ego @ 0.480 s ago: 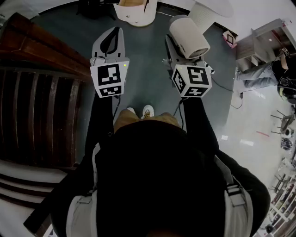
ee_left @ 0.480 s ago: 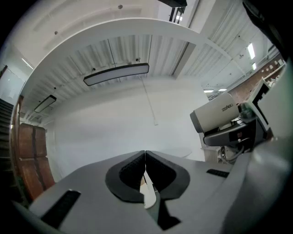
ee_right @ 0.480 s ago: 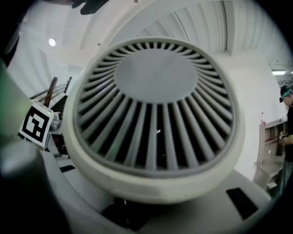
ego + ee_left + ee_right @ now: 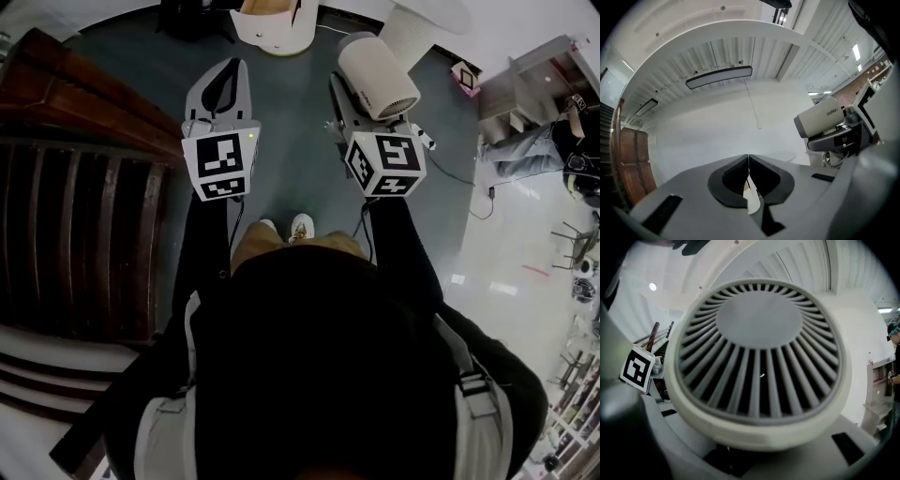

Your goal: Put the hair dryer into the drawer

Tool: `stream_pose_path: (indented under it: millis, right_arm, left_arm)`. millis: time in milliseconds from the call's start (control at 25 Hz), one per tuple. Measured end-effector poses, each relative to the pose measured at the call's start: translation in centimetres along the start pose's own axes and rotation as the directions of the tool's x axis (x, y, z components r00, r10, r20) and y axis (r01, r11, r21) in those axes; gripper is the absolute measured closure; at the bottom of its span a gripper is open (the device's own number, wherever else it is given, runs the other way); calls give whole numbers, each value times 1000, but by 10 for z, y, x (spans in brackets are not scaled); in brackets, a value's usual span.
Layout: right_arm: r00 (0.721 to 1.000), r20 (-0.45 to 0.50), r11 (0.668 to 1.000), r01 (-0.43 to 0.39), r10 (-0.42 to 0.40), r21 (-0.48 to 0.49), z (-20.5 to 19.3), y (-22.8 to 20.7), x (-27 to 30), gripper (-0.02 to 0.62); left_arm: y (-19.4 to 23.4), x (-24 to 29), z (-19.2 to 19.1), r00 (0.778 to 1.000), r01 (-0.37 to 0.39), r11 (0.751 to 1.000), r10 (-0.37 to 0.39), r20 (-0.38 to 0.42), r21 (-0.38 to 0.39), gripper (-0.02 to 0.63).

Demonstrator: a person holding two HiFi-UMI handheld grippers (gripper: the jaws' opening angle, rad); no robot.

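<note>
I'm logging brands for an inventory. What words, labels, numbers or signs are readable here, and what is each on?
"ZEREC", middle letters uncertain: small print on the barrel of the hair dryer, seen in the left gripper view.
Left gripper's marker cube and right gripper's marker cube: square black-and-white patterns only, no letters or numbers.
Nothing else is readable.

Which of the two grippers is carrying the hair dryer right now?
The right gripper grips the cream hair dryer; the left gripper is shut and empty.
</note>
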State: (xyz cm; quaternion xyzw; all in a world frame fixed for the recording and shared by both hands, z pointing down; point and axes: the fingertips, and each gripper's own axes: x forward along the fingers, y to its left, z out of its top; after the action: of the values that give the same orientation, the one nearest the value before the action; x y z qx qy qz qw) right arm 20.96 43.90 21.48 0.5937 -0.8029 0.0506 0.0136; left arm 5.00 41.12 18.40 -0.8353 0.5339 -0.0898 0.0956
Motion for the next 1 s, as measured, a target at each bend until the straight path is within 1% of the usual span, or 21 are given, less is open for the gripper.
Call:
stream_pose_path:
  millis: [360,520,560,680,840,1000]
  right_arm:
    - [1000,9,1000,-1,1,20,0,2,-1,388]
    - [1000,5,1000,-3,3,16,1,-2,6,388]
    - [1000,3,1000,-3,3,14,0,-3,10,388]
    - [1000,-6,1000,-2,2,22,-4,-5,23,388]
    - [1000,-16,1000,7,-6,21,-8,-11,49,388]
    - [1000,-29,1000,9,-9,17,-8,-17,80,388]
  left_arm:
    - [4,-5,-1,1000,-4,1000,4,1,0,589]
    - [9,3,1,1000,4,997,-2,18,-80,589]
    - [12,6,0,1000,3,997,-1,20,-78,589]
    - [17,17,-9,1000,0,1000,0,-1,-29,589]
    - [29,41,-21,1000,5,999,-5,-10,-49,589]
    - [44,71,-26,1000,12,999,-13,-10,-47,589]
